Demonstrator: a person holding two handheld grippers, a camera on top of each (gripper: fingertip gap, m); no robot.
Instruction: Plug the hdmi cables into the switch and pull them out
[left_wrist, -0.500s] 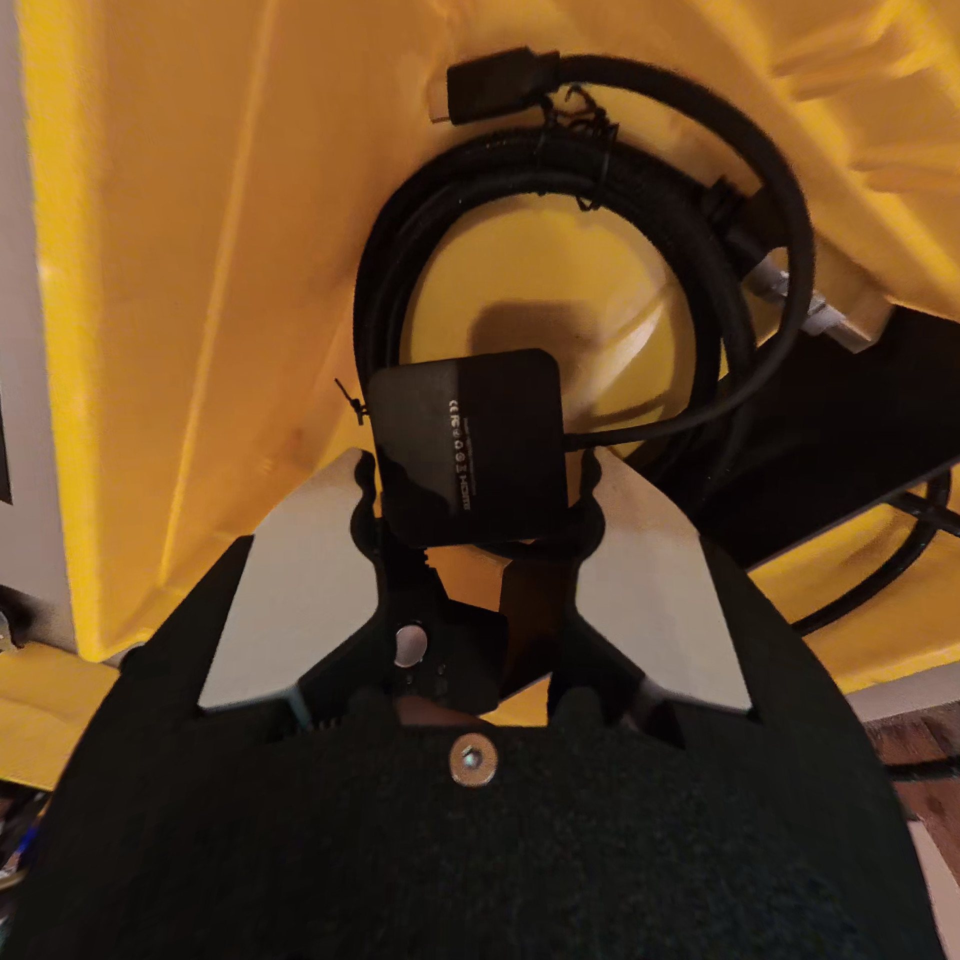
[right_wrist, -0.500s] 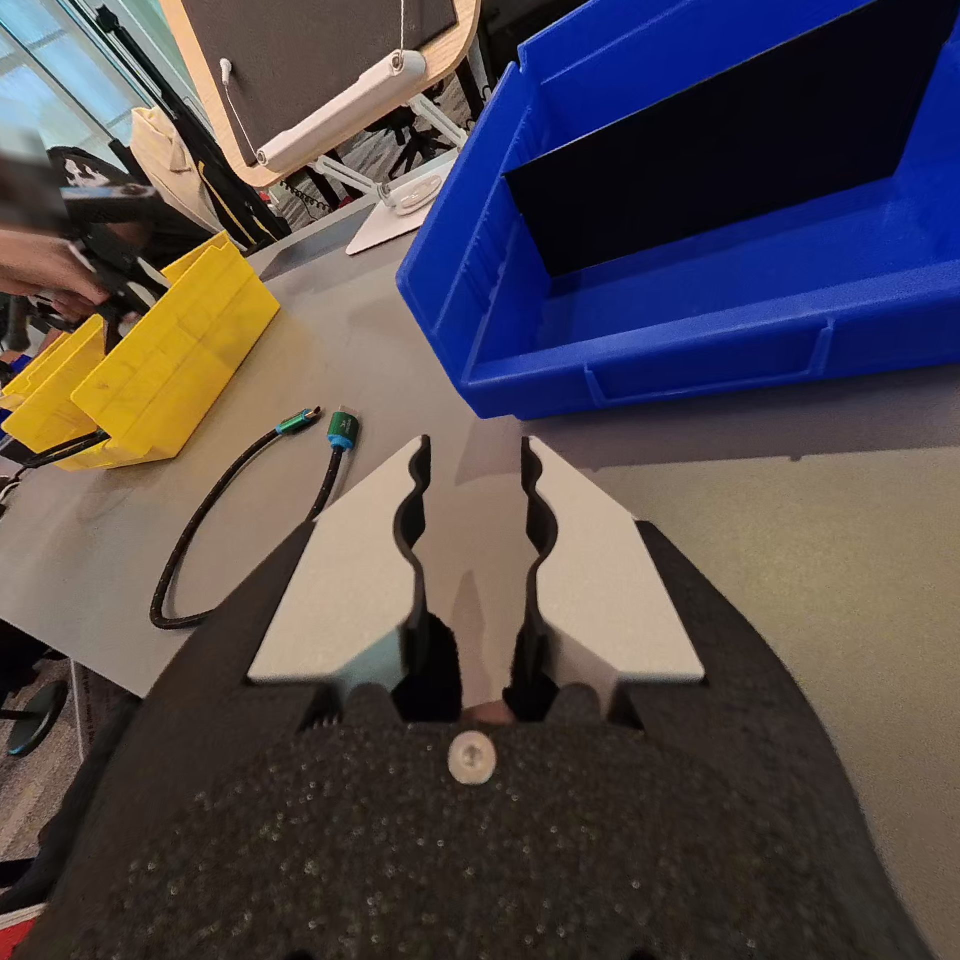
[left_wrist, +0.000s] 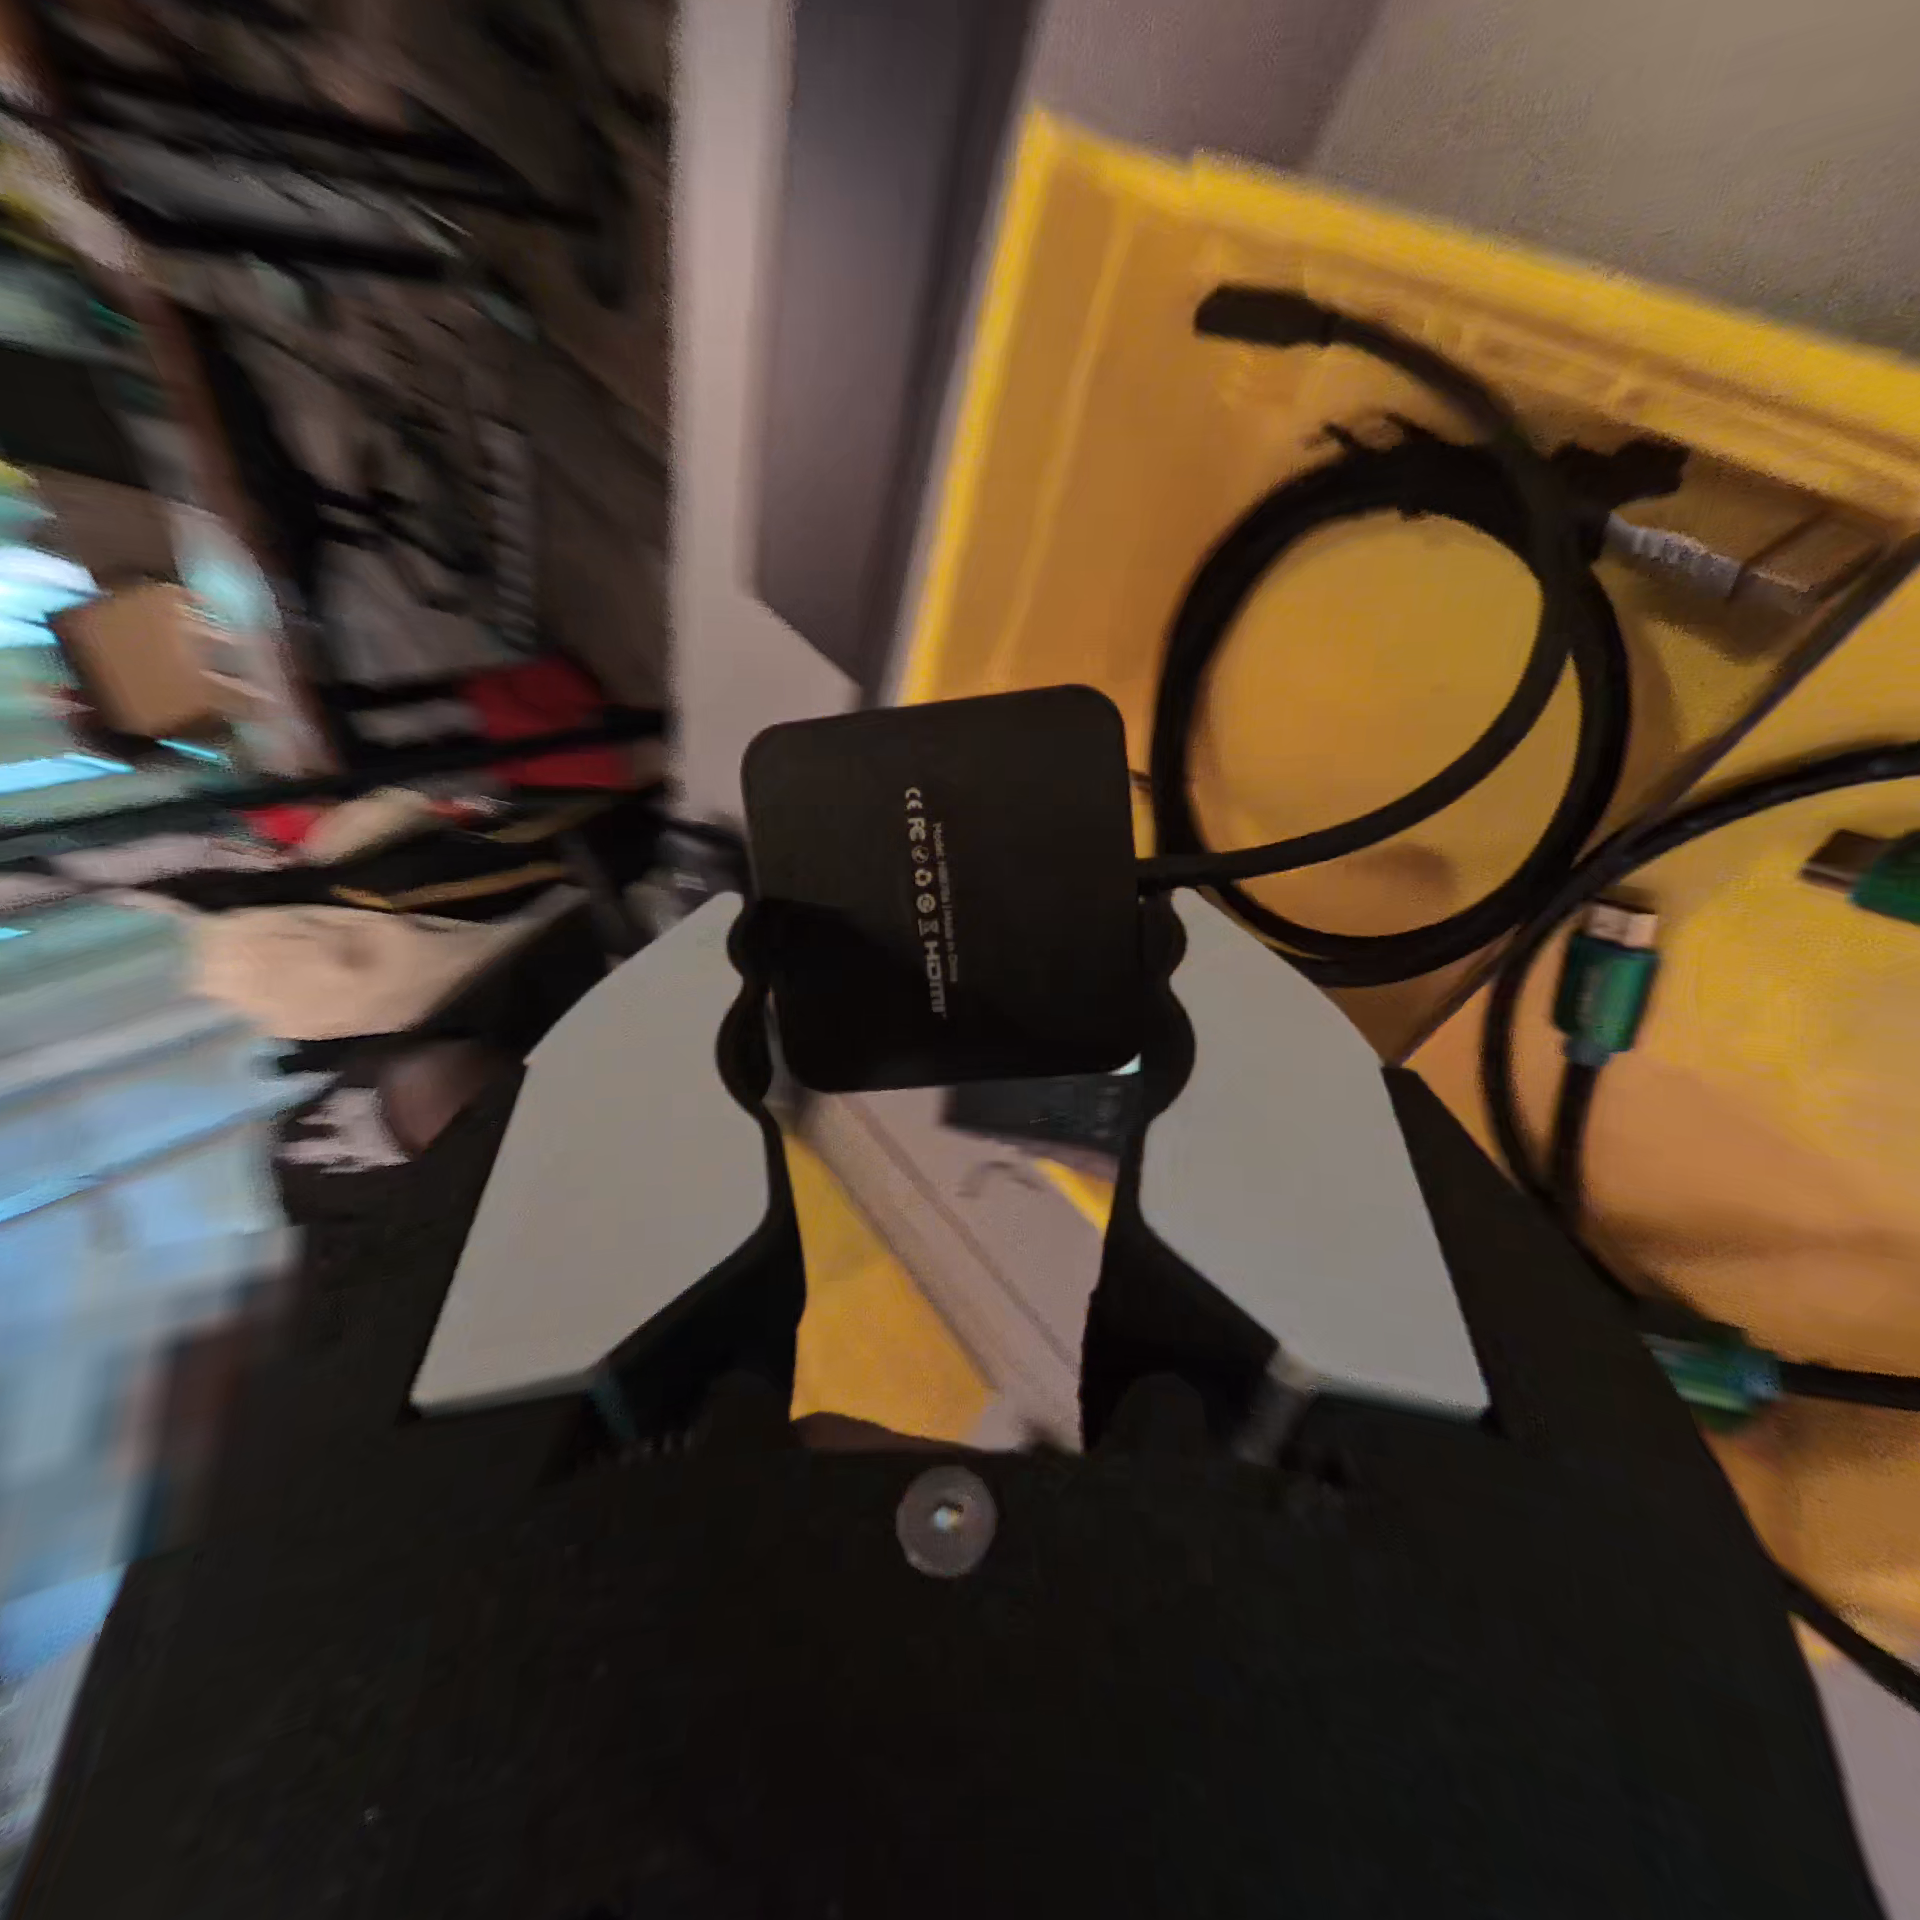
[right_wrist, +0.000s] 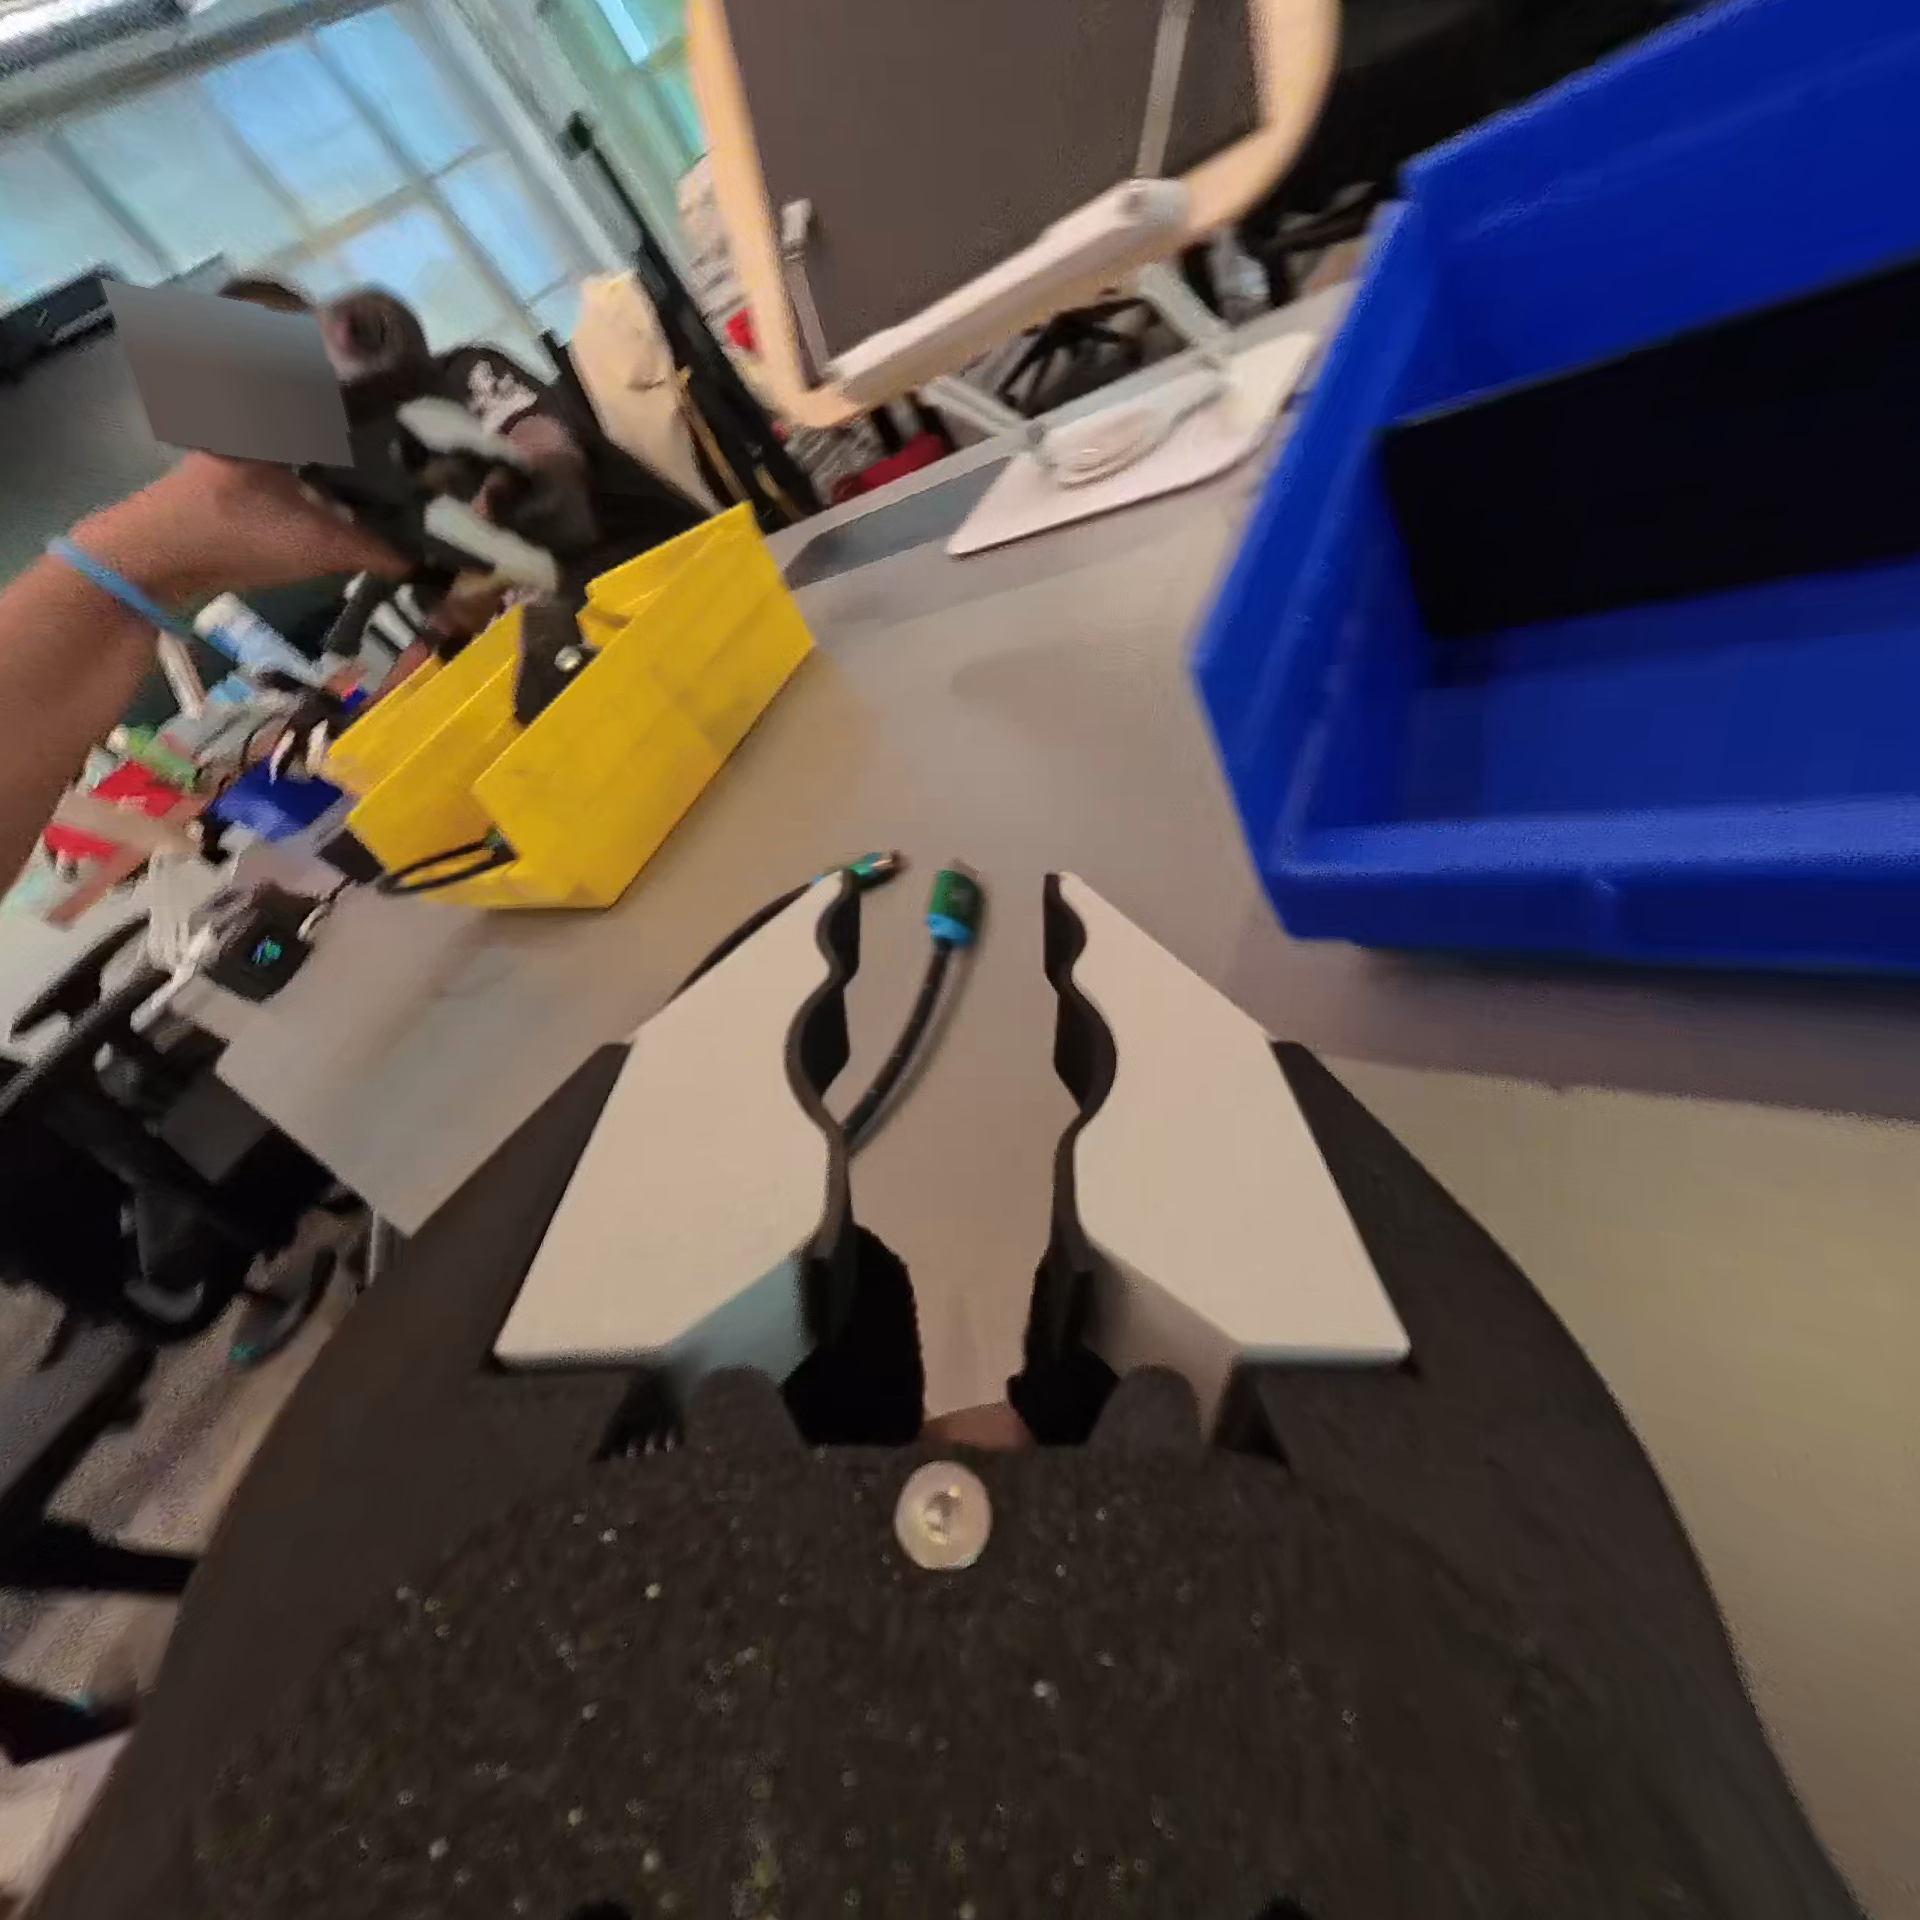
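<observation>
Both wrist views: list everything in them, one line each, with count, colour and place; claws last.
Switch: one, black, clamped in the left claw, its thin lead trailing right.
Yellow bin: one, divided, on the grey table's left part.
Coiled cable: one, black, in the yellow bin.
Green-tipped cable: one, black, both ends on the table ahead of the right claw.
More green-tipped plugs: count unclear, in the bin's other compartment.
Blue bin: one, on the table at right.
Table: one, grey.
Left claw: shut on the switch.
Right claw: open, holding nothing, above the table.
</observation>
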